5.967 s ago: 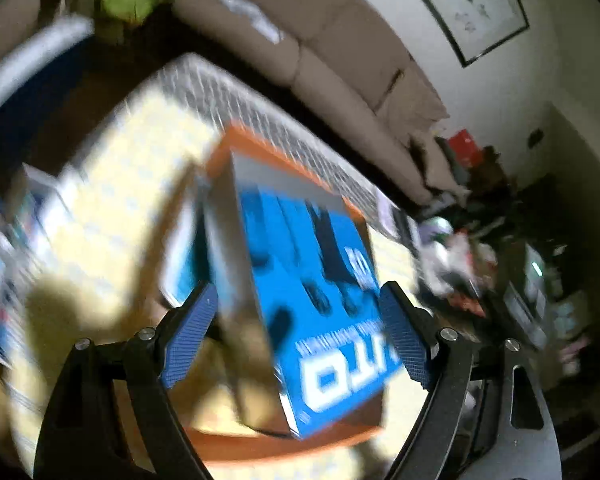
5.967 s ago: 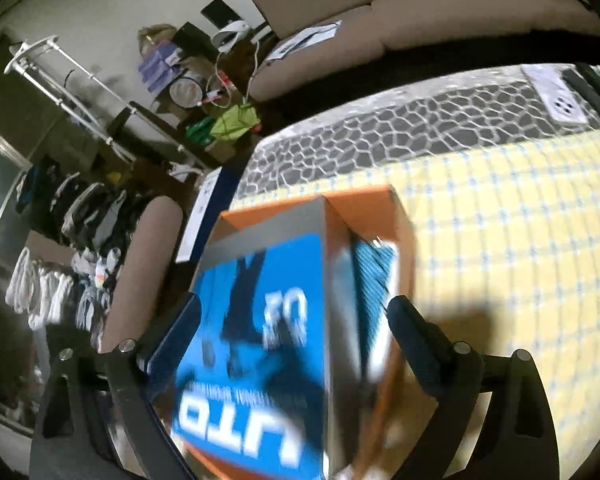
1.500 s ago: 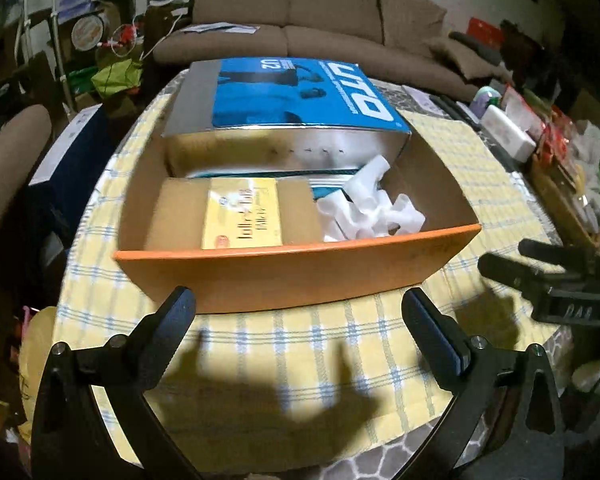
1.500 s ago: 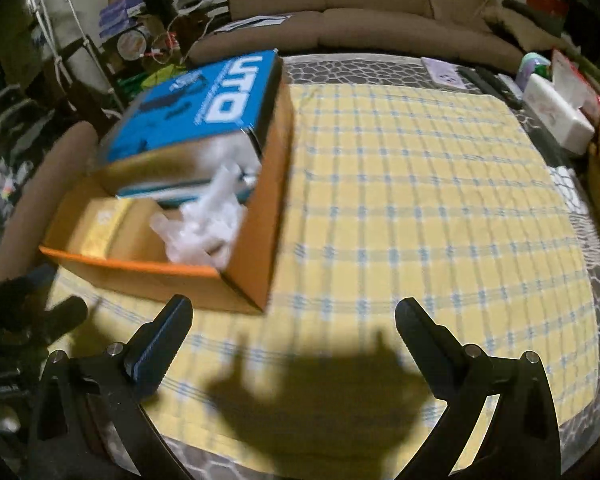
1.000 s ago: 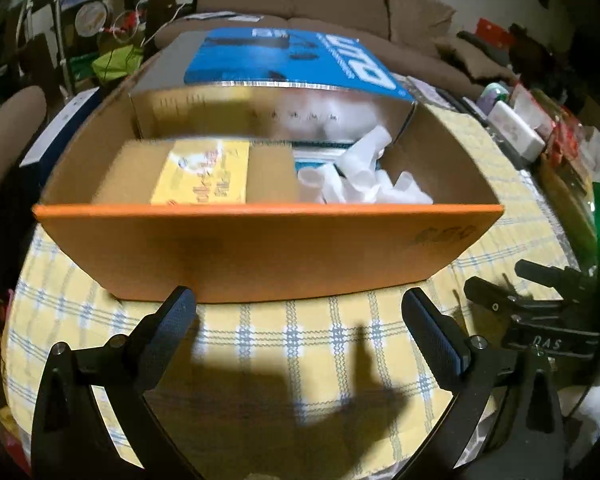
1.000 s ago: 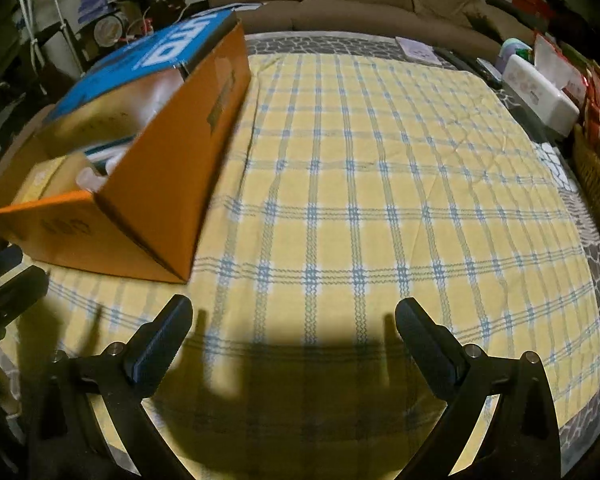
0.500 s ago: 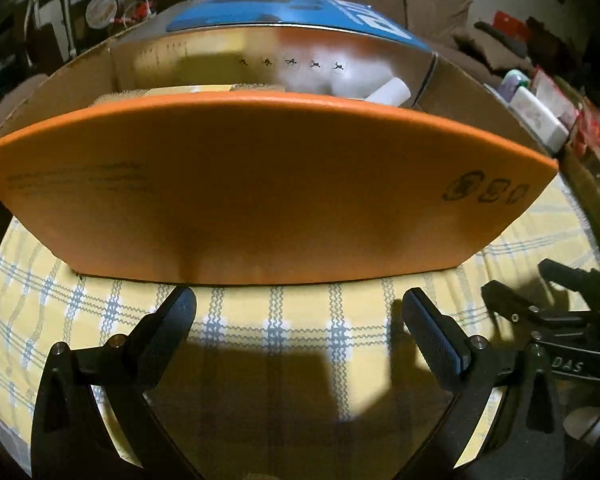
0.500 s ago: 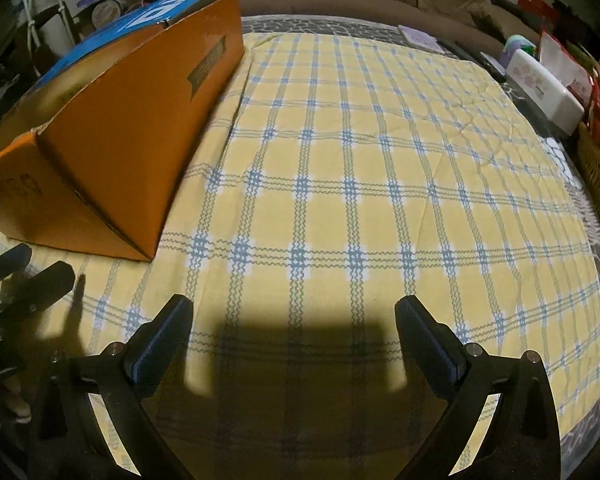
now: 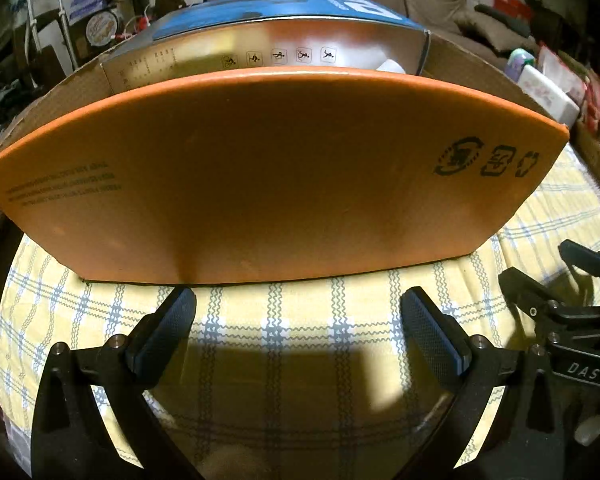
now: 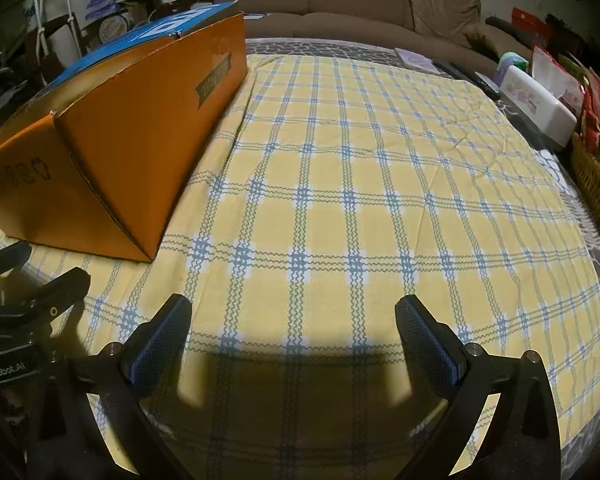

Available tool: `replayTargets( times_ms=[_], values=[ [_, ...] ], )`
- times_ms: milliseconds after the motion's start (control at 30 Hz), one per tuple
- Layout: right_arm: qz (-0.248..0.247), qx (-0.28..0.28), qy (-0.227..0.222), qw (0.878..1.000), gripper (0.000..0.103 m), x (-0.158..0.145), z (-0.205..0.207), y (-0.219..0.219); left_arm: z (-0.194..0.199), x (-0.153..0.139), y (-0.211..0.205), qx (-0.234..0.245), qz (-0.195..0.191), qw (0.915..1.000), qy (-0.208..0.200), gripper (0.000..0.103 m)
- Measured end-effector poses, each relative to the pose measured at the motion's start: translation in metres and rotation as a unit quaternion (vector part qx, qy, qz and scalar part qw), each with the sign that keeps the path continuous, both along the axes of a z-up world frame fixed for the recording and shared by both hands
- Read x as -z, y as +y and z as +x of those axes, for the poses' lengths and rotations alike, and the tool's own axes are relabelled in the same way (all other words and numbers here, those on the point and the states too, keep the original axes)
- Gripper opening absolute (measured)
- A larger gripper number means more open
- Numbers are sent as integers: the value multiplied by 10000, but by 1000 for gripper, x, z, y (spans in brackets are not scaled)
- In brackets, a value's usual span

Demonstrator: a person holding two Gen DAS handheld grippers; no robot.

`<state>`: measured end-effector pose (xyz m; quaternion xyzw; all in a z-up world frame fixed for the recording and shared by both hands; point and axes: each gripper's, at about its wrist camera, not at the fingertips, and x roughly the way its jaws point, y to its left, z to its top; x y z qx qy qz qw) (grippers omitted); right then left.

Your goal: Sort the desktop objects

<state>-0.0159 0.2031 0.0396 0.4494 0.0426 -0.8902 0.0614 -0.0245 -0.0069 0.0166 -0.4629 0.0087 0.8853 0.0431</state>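
Facing the left wrist view: the left gripper (image 9: 298, 322) is spread wide and empty, low over the cloth (image 9: 300, 328), its fingertips just short of the near wall of the orange box (image 9: 268, 172). That wall fills the frame. Over its rim show a silver-sided carton with a blue top (image 9: 268, 46) at the far side and a scrap of something white (image 9: 392, 66); other contents are hidden at this angle. At the right edge the right gripper (image 9: 556, 280) lies low by the box's near right corner, its fingers parted.

Right wrist view: the right gripper (image 10: 292, 334) is likewise splayed and holding nothing, above bare checked cloth (image 10: 360, 184). The box (image 10: 112, 144) stands at the far left; its blue-topped carton (image 10: 172, 24) pokes above the rim. No loose item lies on the cloth. A white case (image 10: 540, 108) and red packets (image 10: 596, 108) sit beyond the cloth's right edge; whether they belong to the sort cannot be told. The left gripper (image 10: 32, 272) shows at the left edge.

Step in hand, as judged: sorting looks near done, with everything visible boxed; what remains is probably squaring or shifting the box.

- Grip a wall rim rather than the flat face, which is too broad to pinch.
- Work both sides together so the box slides straight.
- Keep it low; the cloth may ruck and the tall carton may tip.
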Motion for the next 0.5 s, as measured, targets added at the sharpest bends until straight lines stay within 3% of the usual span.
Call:
replayTargets(
  times_ms=[500],
  values=[
    [1, 0, 0, 10000, 103, 0, 0, 0, 0, 1, 1, 1, -7, 10000, 0, 103]
  ],
)
